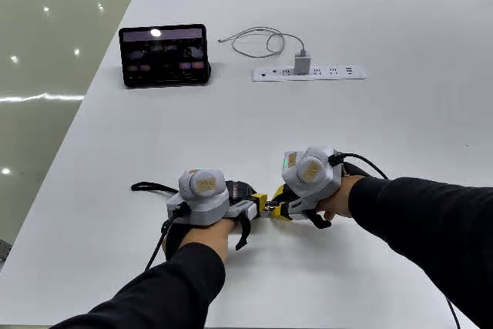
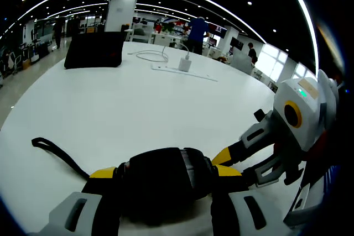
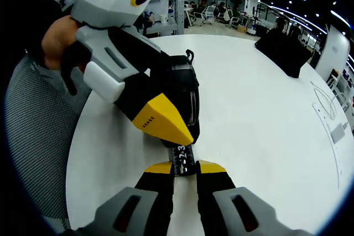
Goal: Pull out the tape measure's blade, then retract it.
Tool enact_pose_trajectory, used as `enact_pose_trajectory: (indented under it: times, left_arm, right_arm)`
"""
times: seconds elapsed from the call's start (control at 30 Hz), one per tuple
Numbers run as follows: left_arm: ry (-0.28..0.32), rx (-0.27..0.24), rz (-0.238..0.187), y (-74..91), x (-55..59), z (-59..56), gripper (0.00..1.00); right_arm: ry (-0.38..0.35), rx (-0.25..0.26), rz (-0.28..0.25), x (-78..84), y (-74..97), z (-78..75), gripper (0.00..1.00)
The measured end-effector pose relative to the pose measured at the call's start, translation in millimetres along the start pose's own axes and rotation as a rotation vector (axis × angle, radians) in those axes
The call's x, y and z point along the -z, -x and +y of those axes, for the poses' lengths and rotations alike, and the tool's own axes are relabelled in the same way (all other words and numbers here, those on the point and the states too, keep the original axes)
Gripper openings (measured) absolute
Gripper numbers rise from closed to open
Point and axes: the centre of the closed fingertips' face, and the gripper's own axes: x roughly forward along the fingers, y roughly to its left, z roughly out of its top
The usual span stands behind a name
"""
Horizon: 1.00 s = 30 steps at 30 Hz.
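Two grippers, one tape measure, on a white table.
One black wrist strap trails at the left; next the left gripper clamps its two jaws around the one black tape measure on the table. A short run of blade (marked 23) leads right to the right gripper, pinched narrow on it. Farther back lie one tablet, one white cable, one charger and one power strip.
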Motion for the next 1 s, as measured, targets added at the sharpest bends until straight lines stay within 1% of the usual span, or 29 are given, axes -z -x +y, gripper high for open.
enact_pose_trajectory:
  times: [0.23,0.77,1.0]
  left_arm:
    - [-0.002,0.004,0.002,0.0,-0.3,0.2,0.62]
    - [0.003,0.009,0.006,-0.1,-0.6,0.9,0.62]
    - [0.002,0.010,0.008,0.2,-0.5,0.4,0.63]
  right_arm:
    - [-0.002,-0.014,0.001,-5.6,-4.7,1.4,0.11]
    - [-0.005,-0.018,-0.004,-12.9,-9.4,2.0,0.11]
    - [-0.009,-0.024,0.001,-11.9,-8.1,2.2,0.12]
